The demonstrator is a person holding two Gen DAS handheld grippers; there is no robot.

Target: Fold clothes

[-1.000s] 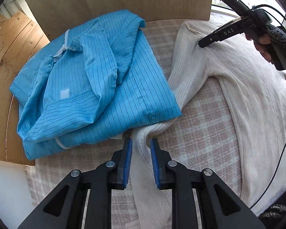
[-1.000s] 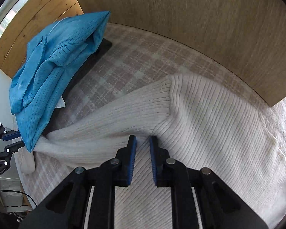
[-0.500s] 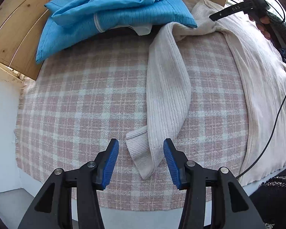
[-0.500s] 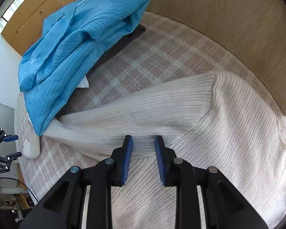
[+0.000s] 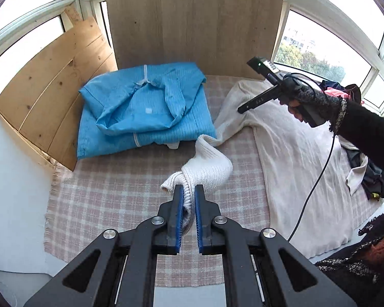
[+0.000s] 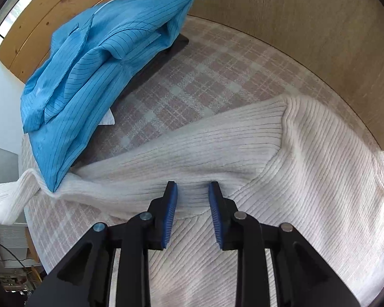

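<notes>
A cream ribbed sweater [image 5: 294, 148] lies spread on the pink checked cloth [image 5: 110, 192]. My left gripper [image 5: 189, 192] is shut on the cuff end of its sleeve [image 5: 207, 163] and holds it lifted off the cloth. My right gripper [image 6: 192, 192] is open, its fingers just over the sleeve [image 6: 192, 153] near the armpit, with the sweater body [image 6: 307, 192] to the right. In the left wrist view the right gripper [image 5: 245, 107] hovers over the sweater's shoulder. A folded blue striped garment [image 5: 146, 110] lies at the back left, also in the right wrist view [image 6: 94, 71].
Wooden boards [image 5: 192, 20] stand behind the table and at its left [image 5: 56, 76]. Dark and pink clothes [image 5: 366, 168] are piled at the right edge. A black cable [image 5: 317, 179] hangs from the right gripper across the sweater. Windows run behind.
My left gripper opened over the sleeve cuff, then shut on it and lifted it. My right gripper opened wider above the sleeve near the armpit.
</notes>
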